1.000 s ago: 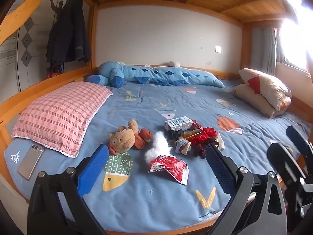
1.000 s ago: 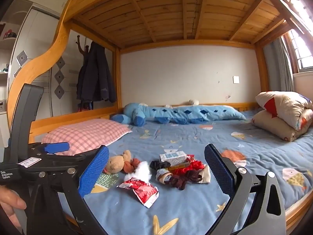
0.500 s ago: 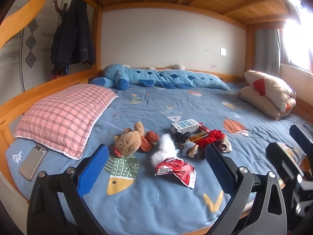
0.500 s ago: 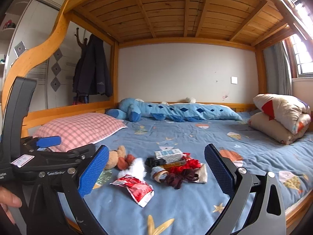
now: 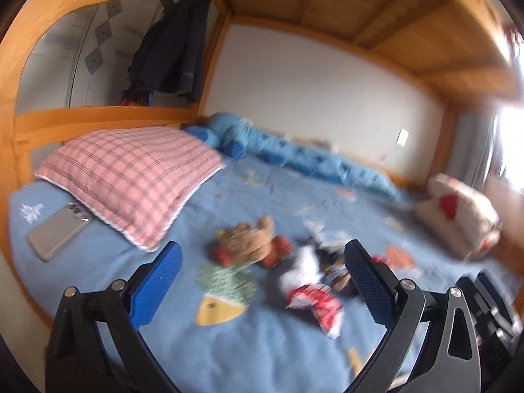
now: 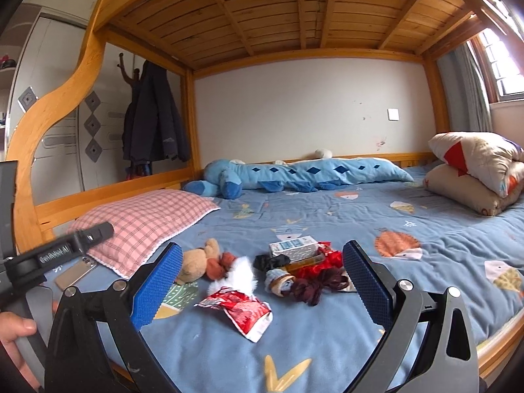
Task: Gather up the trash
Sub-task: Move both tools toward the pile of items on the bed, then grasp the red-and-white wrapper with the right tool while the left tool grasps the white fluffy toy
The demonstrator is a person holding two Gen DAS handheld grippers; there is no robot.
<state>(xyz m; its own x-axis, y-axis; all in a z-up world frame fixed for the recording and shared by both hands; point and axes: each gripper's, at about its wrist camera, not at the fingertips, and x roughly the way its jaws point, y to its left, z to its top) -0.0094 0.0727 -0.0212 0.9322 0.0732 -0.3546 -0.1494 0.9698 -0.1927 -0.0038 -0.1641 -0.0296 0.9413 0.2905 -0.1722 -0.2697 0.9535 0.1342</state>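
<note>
Both black plastic tongs, the left tongs (image 5: 260, 281) and the right tongs (image 6: 260, 281), carry blue textured pads (image 6: 156, 283) on angular arms fixed with silver screws (image 6: 403, 284); the left unit bears a white "GenRobot.AI" marking (image 6: 55, 252)

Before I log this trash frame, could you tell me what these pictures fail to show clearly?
- Left wrist view: motion blur smears the red wrapper and the pile behind it.
- Right wrist view: print on the small box is too small to read.
- No bin appears in either view.
</note>
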